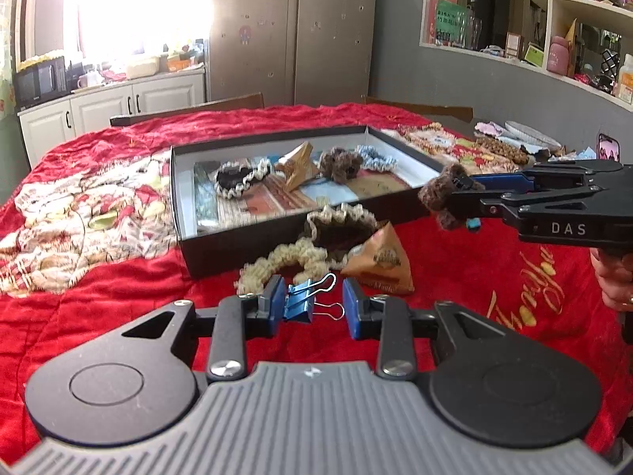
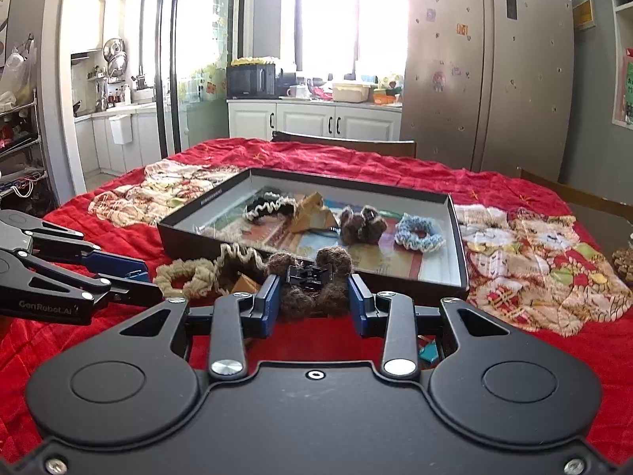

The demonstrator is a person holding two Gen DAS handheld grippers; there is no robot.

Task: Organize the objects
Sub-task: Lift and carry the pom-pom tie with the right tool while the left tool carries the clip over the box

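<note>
A shallow black box lies on the red cloth and holds scrunchies, a paper pyramid packet and a brown fuzzy clip. My right gripper is shut on a brown fuzzy hair clip, held above the cloth near the box's near corner. My left gripper is open around a blue binder clip that lies on the cloth; the left pad touches it. A beige scrunchie, a dark scrunchie and a tan pyramid packet lie in front of the box.
The table is covered by a red quilt with a patchwork pattern. Chair backs stand at the far side. Plates and a phone sit at the far right. Kitchen cabinets and a fridge stand behind.
</note>
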